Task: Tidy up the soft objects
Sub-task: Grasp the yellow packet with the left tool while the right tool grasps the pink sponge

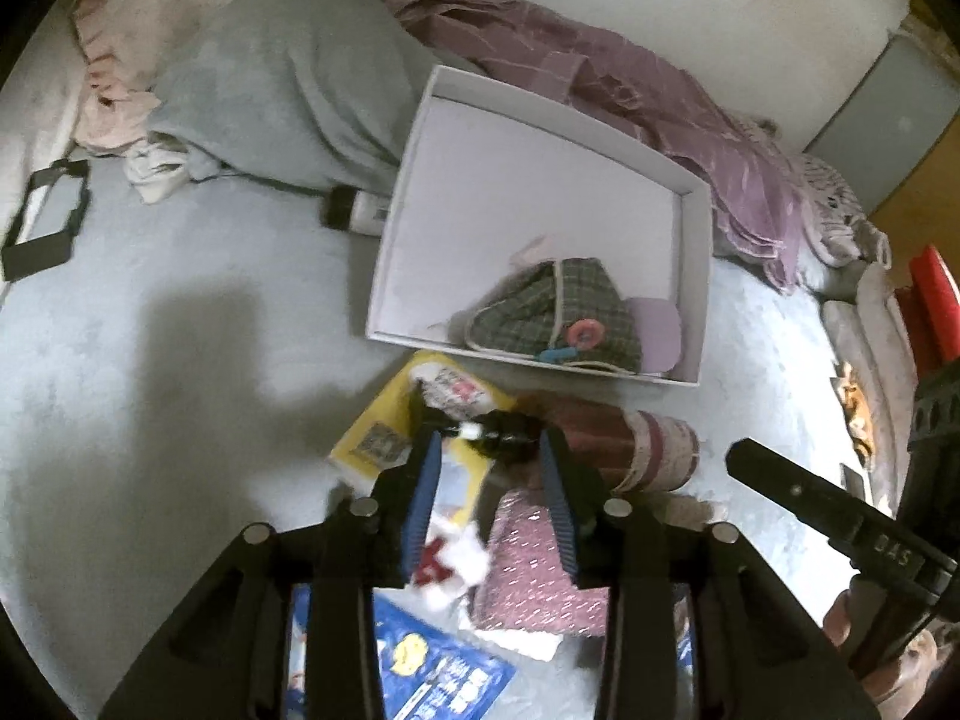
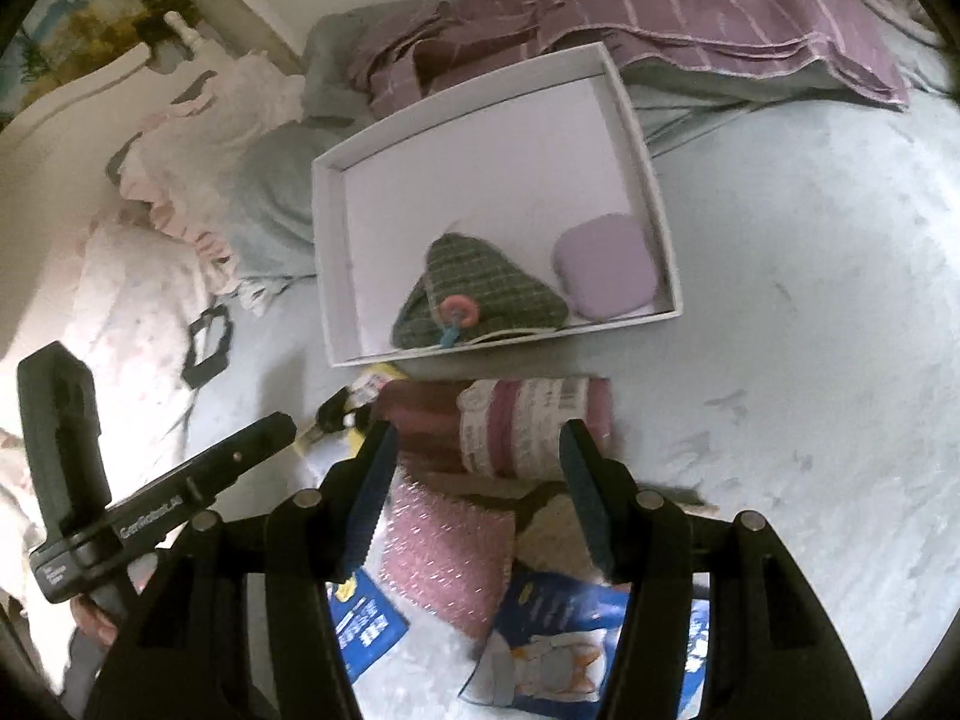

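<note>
Both grippers, left gripper [image 1: 489,447] and right gripper [image 2: 477,450], gape over pale blue bedspread [image 2: 810,300] beside white box [image 2: 657,192]

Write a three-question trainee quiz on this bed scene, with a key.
1. True or false: the white box already holds a green plaid pouch.
2. What lies beside that pouch in the box? A) lilac case B) a blue packet C) a phone
3. Fill in: the rolled maroon cloth lies on the bed, ____ the box.

Key: 1 true. 2 A. 3 outside; it sits just ahead of the open right gripper, while the left gripper, also open, hangs over the yellow packet.
</note>
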{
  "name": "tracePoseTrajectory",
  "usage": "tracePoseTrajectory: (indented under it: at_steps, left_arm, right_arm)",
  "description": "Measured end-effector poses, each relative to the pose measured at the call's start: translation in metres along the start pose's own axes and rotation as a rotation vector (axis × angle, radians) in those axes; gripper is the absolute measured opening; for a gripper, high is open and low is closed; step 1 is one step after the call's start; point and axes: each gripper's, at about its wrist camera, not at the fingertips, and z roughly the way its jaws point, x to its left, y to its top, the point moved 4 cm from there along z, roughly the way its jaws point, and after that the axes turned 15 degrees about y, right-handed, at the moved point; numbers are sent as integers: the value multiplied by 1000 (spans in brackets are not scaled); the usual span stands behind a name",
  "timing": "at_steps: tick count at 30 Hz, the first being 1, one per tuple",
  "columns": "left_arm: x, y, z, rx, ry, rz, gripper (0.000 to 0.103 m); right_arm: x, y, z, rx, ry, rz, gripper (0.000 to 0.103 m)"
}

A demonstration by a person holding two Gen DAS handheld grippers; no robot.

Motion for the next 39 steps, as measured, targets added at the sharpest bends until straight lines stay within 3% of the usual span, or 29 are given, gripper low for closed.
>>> tracePoseTrajectory:
  at_steps: [6,9,14,16,17,22,24,26,28,32,36,39]
  left_arm:
    - [24,-2,8,27,29,-59,38]
    - [34,-1,23,70,30,-103,57]
    - [47,-5,44,135,46,-134,58]
    - [53,-6,53,159,61,-147,64]
    - [55,-7,56,166,60,-152,69]
    - [58,-9,72,205,-7,-186,69]
    - [56,-10,75,212,-32,-186,68]
    - [52,-9,76,215,-68,-186,51]
    - [47,-10,77,225,-109,-186,43]
    - [46,-7,73,200,-95,-203,28]
    - [47,-3,64,182,-126,-220,19]
    - [47,-3,53,153,-103,-216,16]
  right_arm:
    - [9,-7,15,48,31,-7,58]
    - [10,-11,31,92,57,4,58]
    - [15,-18,51,148,50,-3,58]
    - [17,-20,55,162,55,-11,58]
    - [17,-20,56,167,52,-13,58]
    - [12,-21,54,178,31,-2,58]
    - [11,-21,51,179,30,-5,58]
    - [12,-21,49,182,27,-14,58]
    - [11,-21,47,182,26,-15,58]
    - [11,-20,42,173,28,-21,58]
    - [9,-20,36,166,22,-26,58]
    - [6,-19,32,168,11,-24,58]
